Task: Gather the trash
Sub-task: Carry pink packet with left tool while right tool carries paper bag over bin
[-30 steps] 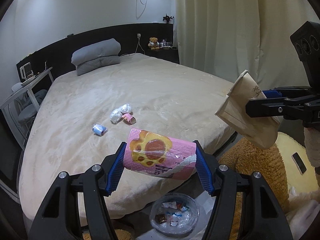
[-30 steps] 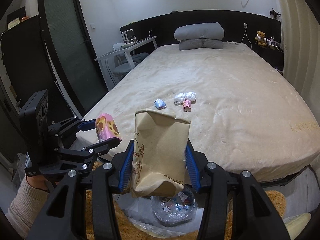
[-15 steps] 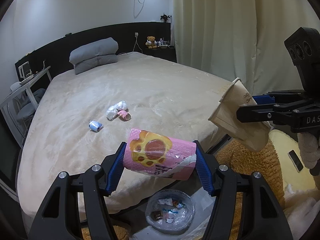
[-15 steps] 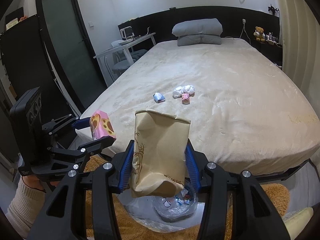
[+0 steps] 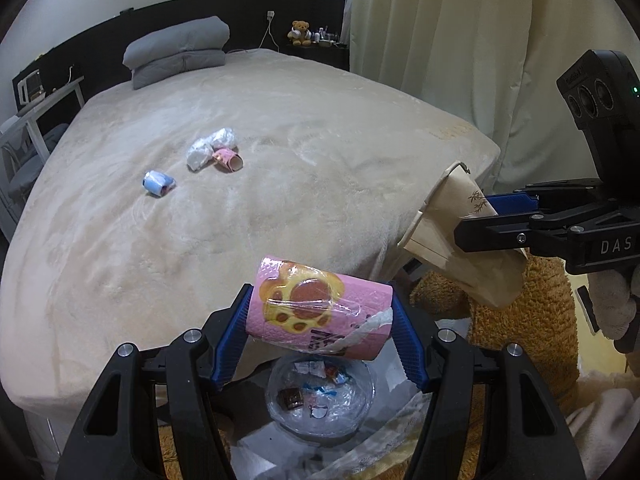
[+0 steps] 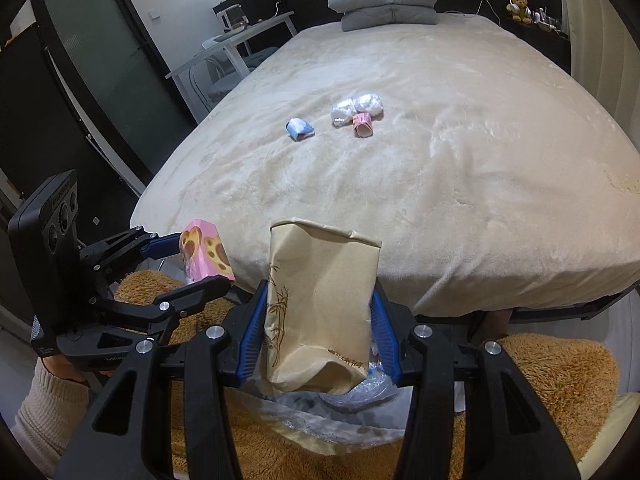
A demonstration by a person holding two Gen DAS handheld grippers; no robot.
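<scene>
My left gripper (image 5: 320,322) is shut on a pink paw-print packet (image 5: 320,312), held above a clear-lined trash bin (image 5: 320,398) on the floor at the bed's foot. The right gripper (image 6: 318,330) is shut on a crumpled brown paper bag (image 6: 320,304), which hangs over the same bin (image 6: 360,394). Each gripper shows in the other's view: the right one (image 5: 484,216) with the brown bag (image 5: 448,232), the left one (image 6: 200,260) with the pink packet (image 6: 204,254). On the bed lie a blue wrapper (image 5: 159,183), white crumpled plastic (image 5: 208,147) and a small pink tube (image 5: 228,159).
The beige bed (image 5: 280,128) fills both views, with grey pillows (image 5: 180,50) at its head. A brown shaggy rug (image 6: 560,384) covers the floor around the bin. A white desk with a chair (image 6: 236,46) and a dark door (image 6: 100,60) stand left; curtains (image 5: 460,40) hang right.
Both grippers have sunk toward the bin with their loads still held. The bed now looks higher and the bin closer in both views.
</scene>
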